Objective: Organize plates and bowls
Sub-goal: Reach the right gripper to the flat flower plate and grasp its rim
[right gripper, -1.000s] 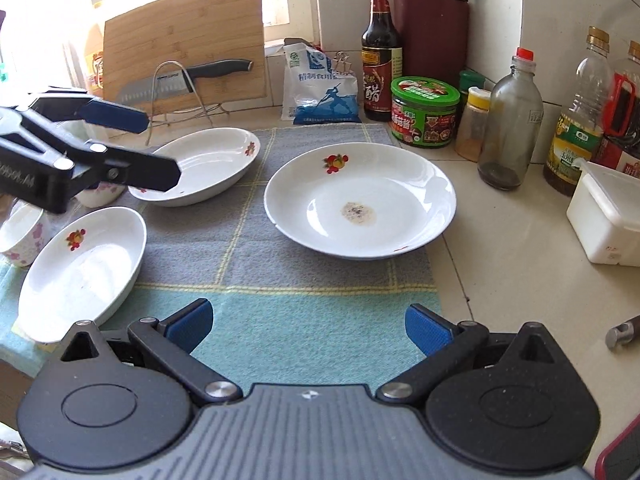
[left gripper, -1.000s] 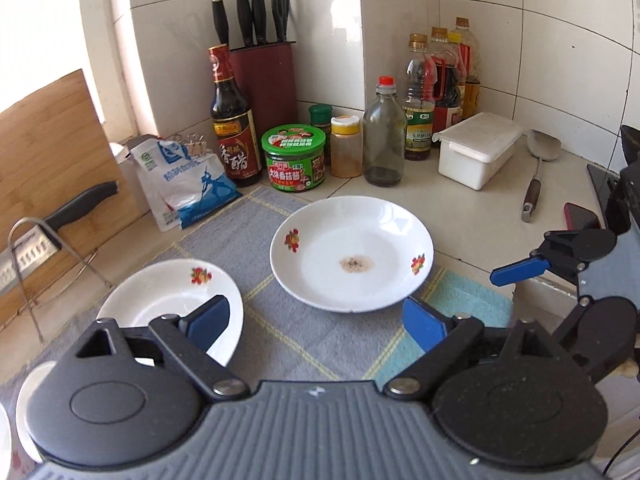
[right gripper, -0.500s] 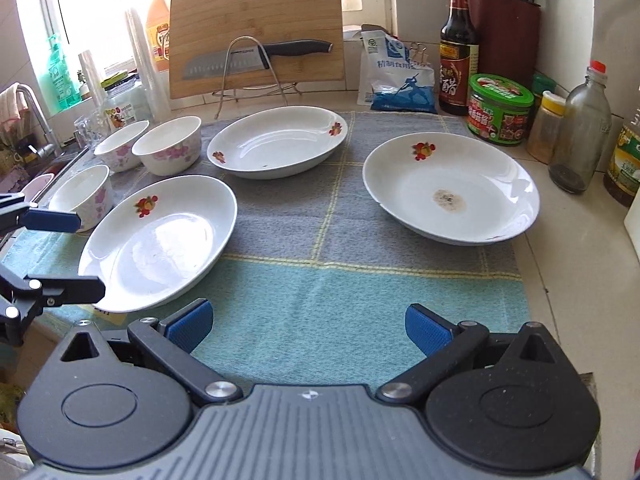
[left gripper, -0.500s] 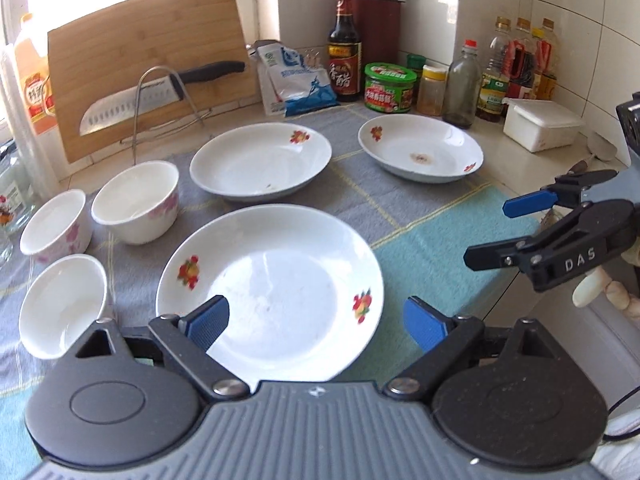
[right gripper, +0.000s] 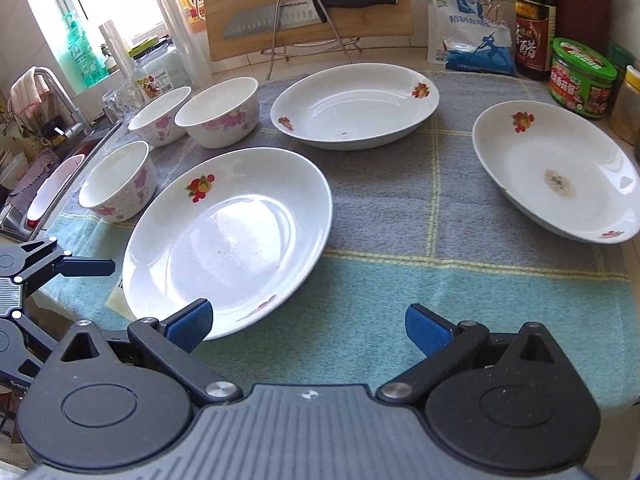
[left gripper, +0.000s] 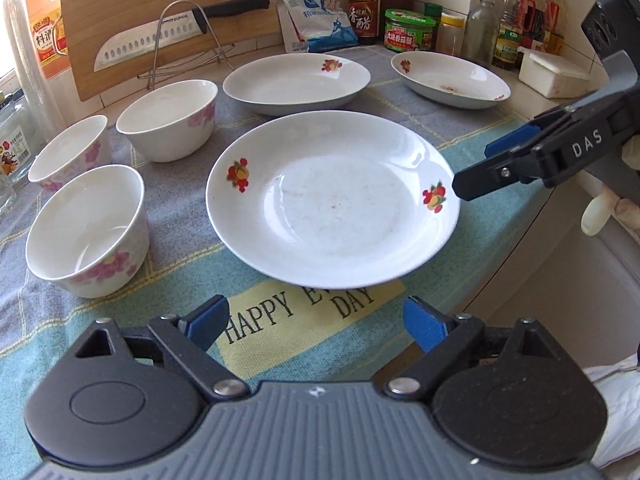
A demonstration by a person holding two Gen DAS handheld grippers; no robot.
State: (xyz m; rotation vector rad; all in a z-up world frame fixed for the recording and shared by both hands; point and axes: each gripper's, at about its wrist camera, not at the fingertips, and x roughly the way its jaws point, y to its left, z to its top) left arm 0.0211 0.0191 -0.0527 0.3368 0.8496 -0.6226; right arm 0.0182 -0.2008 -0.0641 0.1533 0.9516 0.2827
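Three white plates with red flower prints lie on a grey-and-teal cloth: a near plate [left gripper: 332, 200] [right gripper: 228, 240], a far middle plate [left gripper: 296, 82] [right gripper: 356, 106], and a stained right plate [left gripper: 450, 80] [right gripper: 560, 176]. Three white bowls with pink flowers stand at the left: nearest [left gripper: 86, 230] [right gripper: 118, 180], middle [left gripper: 168, 124] [right gripper: 218, 112], far [left gripper: 70, 154] [right gripper: 160, 114]. My left gripper [left gripper: 316, 326] is open and empty, just in front of the near plate. My right gripper [right gripper: 308, 328] is open and empty at the near plate's right front edge; it shows in the left wrist view [left gripper: 532, 156].
A wooden cutting board [right gripper: 304, 4] and a knife on a wire rack [right gripper: 312, 16] stand at the back. A salt bag [right gripper: 468, 32], vinegar bottle [right gripper: 534, 28], green jar [right gripper: 582, 76] and other bottles [left gripper: 516, 28] line the wall. A sink with tap [right gripper: 48, 92] is at the left. A white box [left gripper: 554, 76] is at the right.
Both grippers have swung left from the stained plate to the near plate and moved closer to it. Both stay open and empty.
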